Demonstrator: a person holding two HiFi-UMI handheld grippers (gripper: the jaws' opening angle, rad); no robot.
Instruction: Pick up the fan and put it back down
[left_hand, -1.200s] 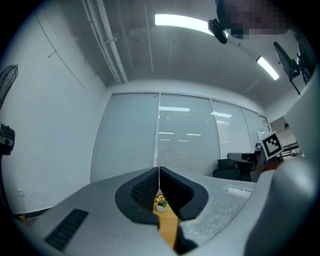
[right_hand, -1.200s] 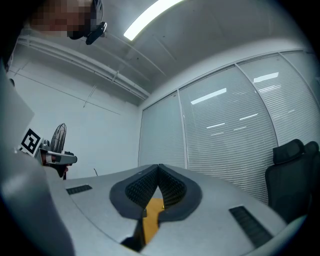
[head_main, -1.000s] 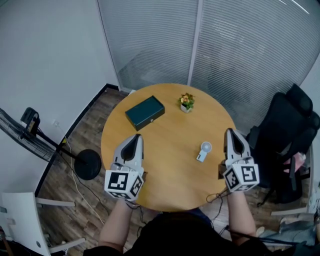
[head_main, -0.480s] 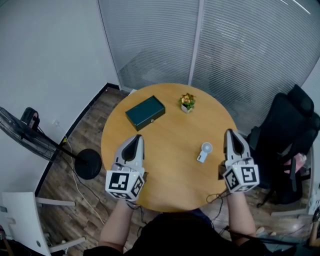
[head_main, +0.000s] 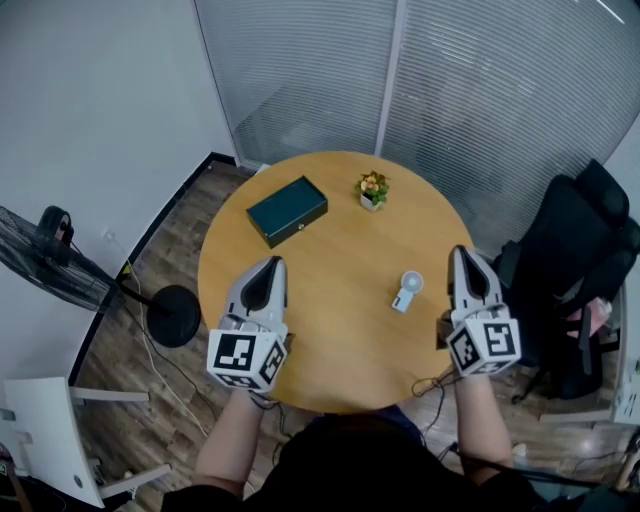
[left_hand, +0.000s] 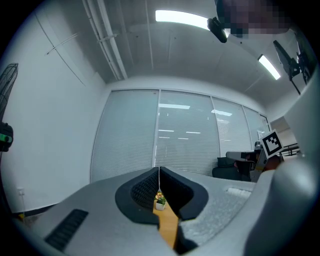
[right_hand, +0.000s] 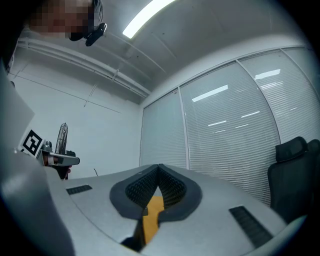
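Observation:
A small white hand-held fan (head_main: 406, 291) lies flat on the round wooden table (head_main: 335, 240), right of centre. My right gripper (head_main: 464, 258) is level above the table's right edge, just right of the fan and apart from it, jaws shut on nothing. My left gripper (head_main: 271, 266) is level over the table's left side, well clear of the fan, shut and empty too. In the left gripper view the closed jaws (left_hand: 159, 172) frame only a slit of table with the potted plant (left_hand: 160, 201). The right gripper view shows closed jaws (right_hand: 159, 169) and a strip of tabletop.
A dark green box (head_main: 287, 210) lies at the table's far left and a small potted plant (head_main: 372, 188) at the far middle. A standing floor fan (head_main: 60, 270) is on the floor at left, a black office chair (head_main: 580, 260) at right, glass partitions behind.
The head camera has shifted a little, so the table sits slightly higher in view. Both grippers and the small fan keep their places.

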